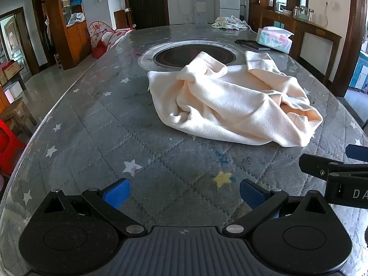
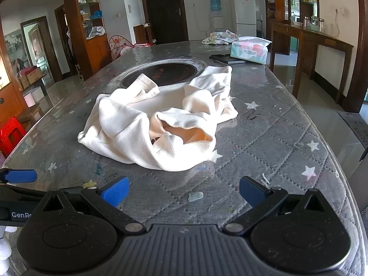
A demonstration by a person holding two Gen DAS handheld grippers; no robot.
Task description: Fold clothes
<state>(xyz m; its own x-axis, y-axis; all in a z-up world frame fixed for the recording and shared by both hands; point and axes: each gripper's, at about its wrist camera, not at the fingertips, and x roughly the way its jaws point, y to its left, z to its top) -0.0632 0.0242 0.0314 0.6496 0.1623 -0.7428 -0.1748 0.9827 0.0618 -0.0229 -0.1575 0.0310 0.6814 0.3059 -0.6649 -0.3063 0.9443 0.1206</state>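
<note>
A cream garment [image 1: 232, 101] lies crumpled in a heap in the middle of the grey quilted table [image 1: 115, 138], partly over a round black hob. It also shows in the right wrist view [image 2: 156, 124], with its peach inside showing at an opening. My left gripper [image 1: 184, 192] is open and empty, low over the table, short of the garment. My right gripper [image 2: 182, 191] is open and empty, also short of the garment. The right gripper's fingers [image 1: 322, 165] show at the left view's right edge.
A round black hob [image 2: 161, 73] is set in the table behind the garment. A tissue pack [image 2: 249, 49], a dark flat object [image 2: 226, 59] and a patterned cloth [image 2: 220, 37] lie at the far end. The table's right edge [image 2: 331, 151] drops to the floor.
</note>
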